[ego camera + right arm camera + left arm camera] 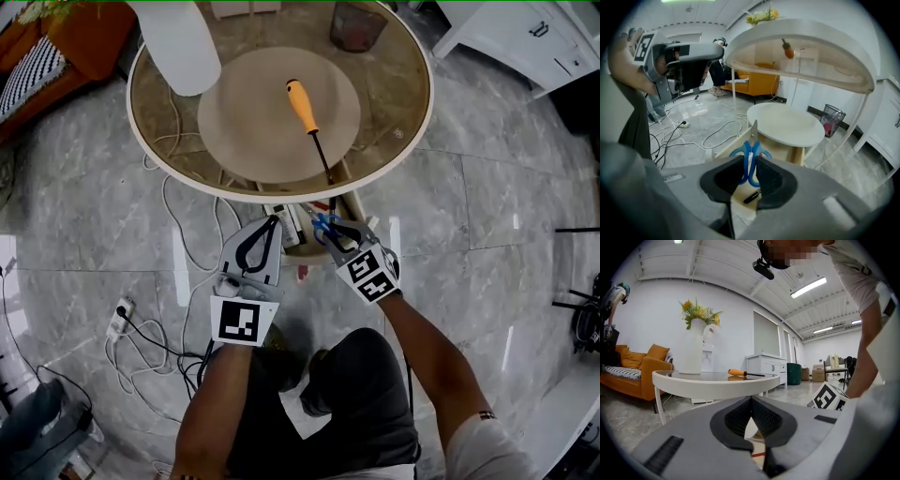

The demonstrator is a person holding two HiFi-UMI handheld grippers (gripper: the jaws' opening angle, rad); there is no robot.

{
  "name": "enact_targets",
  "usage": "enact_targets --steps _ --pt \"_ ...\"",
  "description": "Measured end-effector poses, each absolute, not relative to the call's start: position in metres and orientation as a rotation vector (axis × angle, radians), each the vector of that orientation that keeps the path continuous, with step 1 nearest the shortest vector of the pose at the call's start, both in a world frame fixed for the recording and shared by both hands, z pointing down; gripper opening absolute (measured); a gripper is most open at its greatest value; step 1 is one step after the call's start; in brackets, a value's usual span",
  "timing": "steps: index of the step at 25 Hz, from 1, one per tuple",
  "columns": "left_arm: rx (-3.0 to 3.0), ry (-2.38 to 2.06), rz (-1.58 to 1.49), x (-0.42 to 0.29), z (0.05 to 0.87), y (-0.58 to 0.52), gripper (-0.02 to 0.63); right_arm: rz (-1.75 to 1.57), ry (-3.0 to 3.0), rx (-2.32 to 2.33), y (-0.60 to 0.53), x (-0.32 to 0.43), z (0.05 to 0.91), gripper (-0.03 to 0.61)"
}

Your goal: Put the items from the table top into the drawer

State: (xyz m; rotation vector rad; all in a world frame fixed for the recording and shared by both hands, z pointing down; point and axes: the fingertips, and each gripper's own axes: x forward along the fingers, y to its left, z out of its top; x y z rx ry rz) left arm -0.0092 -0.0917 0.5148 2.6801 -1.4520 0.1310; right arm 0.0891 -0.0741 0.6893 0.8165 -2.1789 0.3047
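An orange-handled screwdriver lies on the round glass table, beside a white vase. Under the table's near edge an open wooden drawer sticks out. My right gripper is shut on blue-handled scissors, blades pointing away, right above the drawer. A small dark pen-like item lies inside the drawer. My left gripper hovers at the drawer's left side, shut with nothing in it.
White cables and a power strip trail on the marble floor to the left. A lower round shelf sits behind the drawer. A waste bin, a white cabinet and an orange sofa stand around.
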Motion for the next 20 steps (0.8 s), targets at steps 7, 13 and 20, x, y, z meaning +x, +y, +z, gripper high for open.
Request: enact_targets --steps 7,13,20 --pt "2.725 -1.398 0.165 -0.005 0.545 -0.107 0.000 0.319 -2.110 0.744 -0.088 0.085 0.732 0.081" --pt "2.749 -1.384 0.082 0.001 0.544 -0.117 0.000 0.367 -2.028 0.680 -0.099 0.087 0.767 0.081" --pt "2.764 -1.408 -0.026 0.005 0.533 -0.123 0.000 0.365 -1.960 0.615 -0.109 0.087 0.794 0.081"
